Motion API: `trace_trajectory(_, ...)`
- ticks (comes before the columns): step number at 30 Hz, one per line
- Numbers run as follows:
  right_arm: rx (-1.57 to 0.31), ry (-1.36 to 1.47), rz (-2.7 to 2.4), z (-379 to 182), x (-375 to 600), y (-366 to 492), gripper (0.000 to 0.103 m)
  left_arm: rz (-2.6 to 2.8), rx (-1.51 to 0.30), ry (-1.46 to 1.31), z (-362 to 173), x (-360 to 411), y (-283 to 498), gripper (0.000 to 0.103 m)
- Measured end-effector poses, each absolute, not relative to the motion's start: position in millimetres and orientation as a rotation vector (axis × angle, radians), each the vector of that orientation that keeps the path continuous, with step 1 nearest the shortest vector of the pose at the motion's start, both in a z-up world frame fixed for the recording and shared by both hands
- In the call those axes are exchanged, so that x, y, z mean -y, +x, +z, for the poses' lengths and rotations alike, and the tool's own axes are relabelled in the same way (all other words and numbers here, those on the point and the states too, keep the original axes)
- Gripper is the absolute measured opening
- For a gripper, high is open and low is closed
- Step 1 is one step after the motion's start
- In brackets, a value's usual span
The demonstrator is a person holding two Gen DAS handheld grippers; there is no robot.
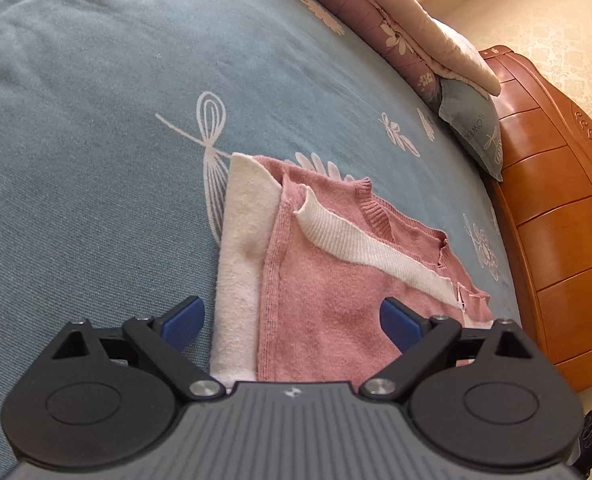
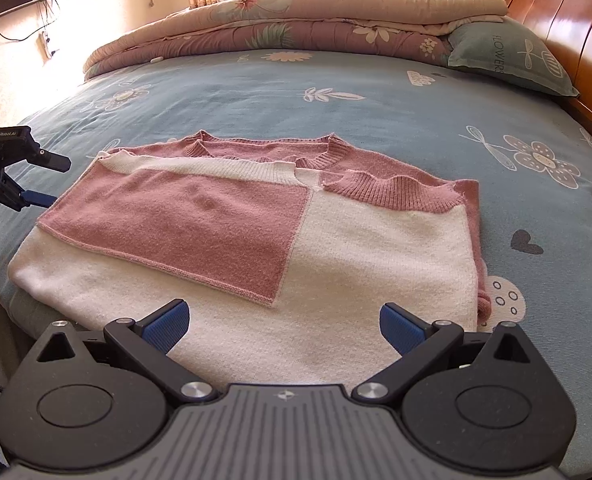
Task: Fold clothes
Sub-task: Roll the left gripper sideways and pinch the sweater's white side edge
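now, with both grippers, left [image 1: 291, 320] and right [image 2: 283, 326], spread and empty, i'd pinch the sweater's [image 2: 336, 248] near hem corners evenly and fold away.

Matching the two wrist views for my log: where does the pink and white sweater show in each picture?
Left wrist: the sweater lies lower centre, seen from its side edge, running away from between the open left tongs.
Right wrist: the sweater fills the middle, partly folded, just ahead of the open right tongs.
Shared landmark: the grey-blue pillow against the wooden headboard.
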State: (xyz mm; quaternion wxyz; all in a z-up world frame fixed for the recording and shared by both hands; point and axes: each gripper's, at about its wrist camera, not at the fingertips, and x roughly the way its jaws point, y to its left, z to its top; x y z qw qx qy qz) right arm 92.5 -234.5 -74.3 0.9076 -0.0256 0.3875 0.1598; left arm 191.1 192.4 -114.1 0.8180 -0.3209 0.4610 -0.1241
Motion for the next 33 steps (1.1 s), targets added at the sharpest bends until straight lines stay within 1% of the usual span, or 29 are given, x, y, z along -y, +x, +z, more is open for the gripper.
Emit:
trace_trajectory(6, -0.8, -0.058, 0.331, -72.1, 233.0, 93.0, 0.103, -0.347, -0.99, -0.752, -124.7, -197.0, 204.9, 0.097)
trace_trajectory(16, -0.808, -0.083, 0.32, -68.5, 221.7, 95.5, 0.103, -0.516, -1.017, -0.896, -142.4, -207.4, 251.1, 0.1)
trace_trajectory(24, -0.823, -0.112, 0.336, -70.5, 209.0, 100.9, 0.103, -0.622, -1.152, -0.845, -142.6, -199.2, 221.8, 0.1)
trace_trajectory(27, -0.832, -0.115, 0.341, -72.3, 204.2, 104.6, 0.103, -0.631, -1.151, -0.867, -145.4, -199.5, 227.7, 0.1)
trace_trajectory(33, -0.814, -0.126, 0.357, -66.9, 194.3, 105.6, 0.103, -0.616, -1.109, -0.924, -149.7, -192.7, 270.6, 0.1)
